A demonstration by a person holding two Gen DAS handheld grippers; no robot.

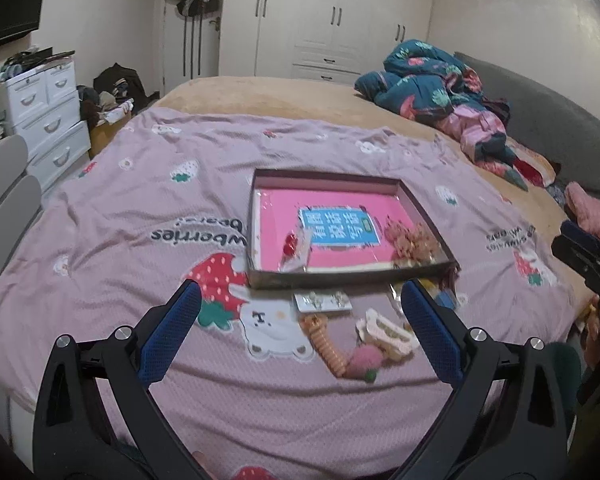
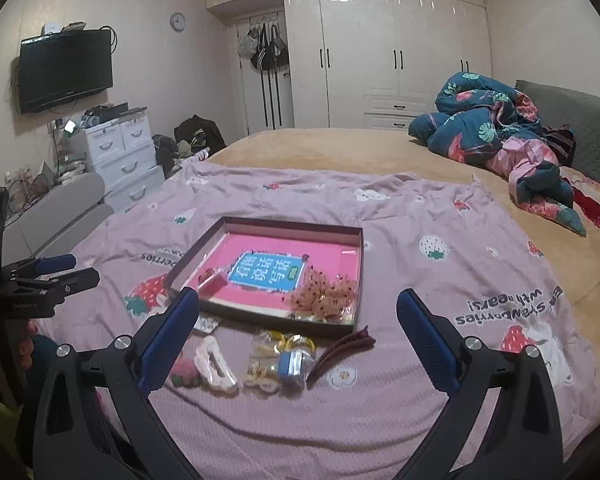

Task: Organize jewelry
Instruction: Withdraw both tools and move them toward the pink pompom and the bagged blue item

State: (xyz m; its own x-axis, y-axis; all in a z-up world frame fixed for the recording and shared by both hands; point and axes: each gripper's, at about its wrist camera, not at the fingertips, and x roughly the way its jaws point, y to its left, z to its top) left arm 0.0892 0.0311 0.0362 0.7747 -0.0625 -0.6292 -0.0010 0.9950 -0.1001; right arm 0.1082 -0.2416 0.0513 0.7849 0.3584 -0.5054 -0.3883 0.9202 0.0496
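While both hand-held grippers (image 1: 300, 304) (image 2: 298, 312) gape empty, the shallow dark-walled tray (image 2: 332, 326) shows a pink floor with blurred trinkets

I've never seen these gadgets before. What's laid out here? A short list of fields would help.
Surface: bedspread with strawberry print
Container: open box, pink inside
In box: red item, pinkish-brown cluster
Outside box: cream hair clip, dark red hair clip, bagged trinkets
Left gripper: open, empty
Right gripper: open, empty

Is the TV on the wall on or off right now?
Off, as far as the pictures show. The TV screen is uniformly black in the right wrist view, with no picture or glow; a standby light would be too small to tell.
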